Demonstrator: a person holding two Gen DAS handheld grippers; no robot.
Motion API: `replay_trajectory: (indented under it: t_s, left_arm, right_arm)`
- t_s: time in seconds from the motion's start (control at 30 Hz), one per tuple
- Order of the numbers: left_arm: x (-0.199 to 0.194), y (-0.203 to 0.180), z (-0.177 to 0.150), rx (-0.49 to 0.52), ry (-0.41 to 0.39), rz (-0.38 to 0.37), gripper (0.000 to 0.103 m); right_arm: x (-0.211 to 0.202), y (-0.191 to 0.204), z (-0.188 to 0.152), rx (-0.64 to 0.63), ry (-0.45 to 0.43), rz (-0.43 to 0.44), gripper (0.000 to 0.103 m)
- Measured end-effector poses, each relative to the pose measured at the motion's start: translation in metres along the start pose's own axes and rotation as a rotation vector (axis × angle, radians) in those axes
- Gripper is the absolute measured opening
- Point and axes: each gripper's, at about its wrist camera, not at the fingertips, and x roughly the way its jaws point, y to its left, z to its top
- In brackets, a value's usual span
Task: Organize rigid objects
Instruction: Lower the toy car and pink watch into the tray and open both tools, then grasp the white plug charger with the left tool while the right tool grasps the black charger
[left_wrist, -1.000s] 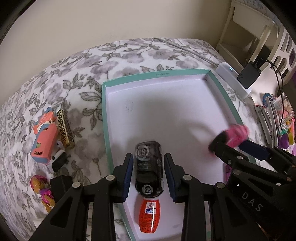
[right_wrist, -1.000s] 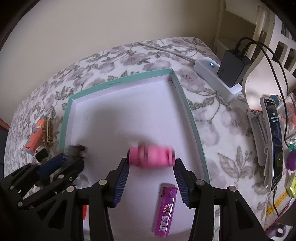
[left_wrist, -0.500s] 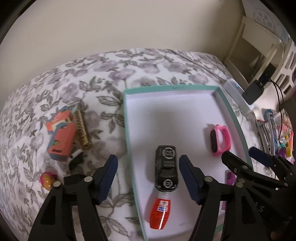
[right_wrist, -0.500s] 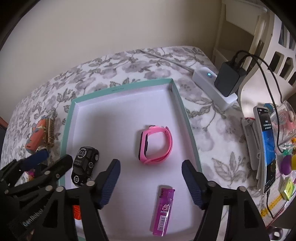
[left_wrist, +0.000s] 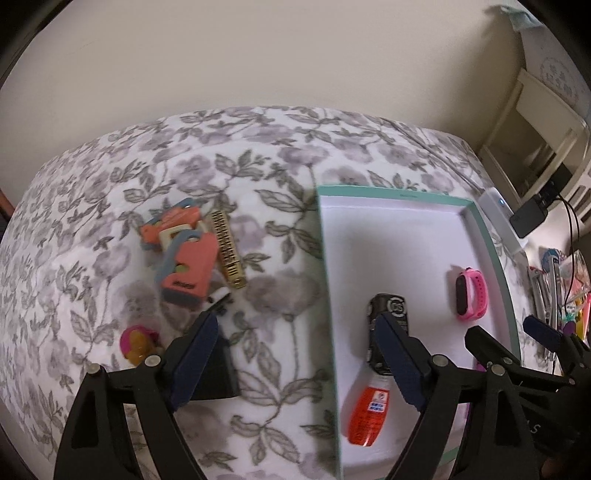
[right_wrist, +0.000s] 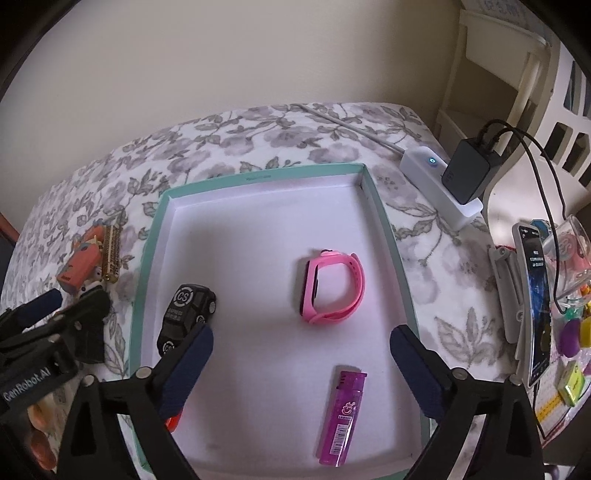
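Well, both grippers hang with jaws spread wide, gripping nothing: the left gripper (left_wrist: 295, 354) over the near left rim of the shallow teal-edged white tray (right_wrist: 384, 218) on the floral bedspread (left_wrist: 240, 155), the right gripper (right_wrist: 301, 345) above the tray floor. Inside lie a black toy car (right_wrist: 186, 314), pink wristband (right_wrist: 334, 286), purple lighter (right_wrist: 341, 417) and orange bottle (left_wrist: 365, 415)

Dim soft indoor light, faint shadows, strong fisheye bending, dark corners, slight blur
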Motion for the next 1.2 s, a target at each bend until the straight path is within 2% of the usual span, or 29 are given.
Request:
replay_trajectory:
  t_s: [0.37, 0.63, 0.9, 1.2]
  left_arm:
    - [-0.020, 0.054, -0.005, -0.134, -0.019, 0.011, 0.089]
    - [-0.036, 0.104, -0.022, -0.234, -0.019, 0.064, 0.091]
    - [-0.041, 0.149, -0.044, -0.332, 0.018, 0.117, 0.091]
    - [-0.028, 0.181, -0.067, -0.405, 0.114, 0.149, 0.091]
  right_arm:
    - [-0.009, 0.025, -0.005, -0.049, -0.027, 0.006, 0.103]
    - [-0.019, 0.064, -0.008, -0.094, -0.041, 0.071, 0.103]
    - [-0.021, 0.109, -0.016, -0.124, -0.009, 0.192, 0.103]
    - [-0.008, 0.159, -0.026, -0.185, 0.042, 0.254, 0.103]
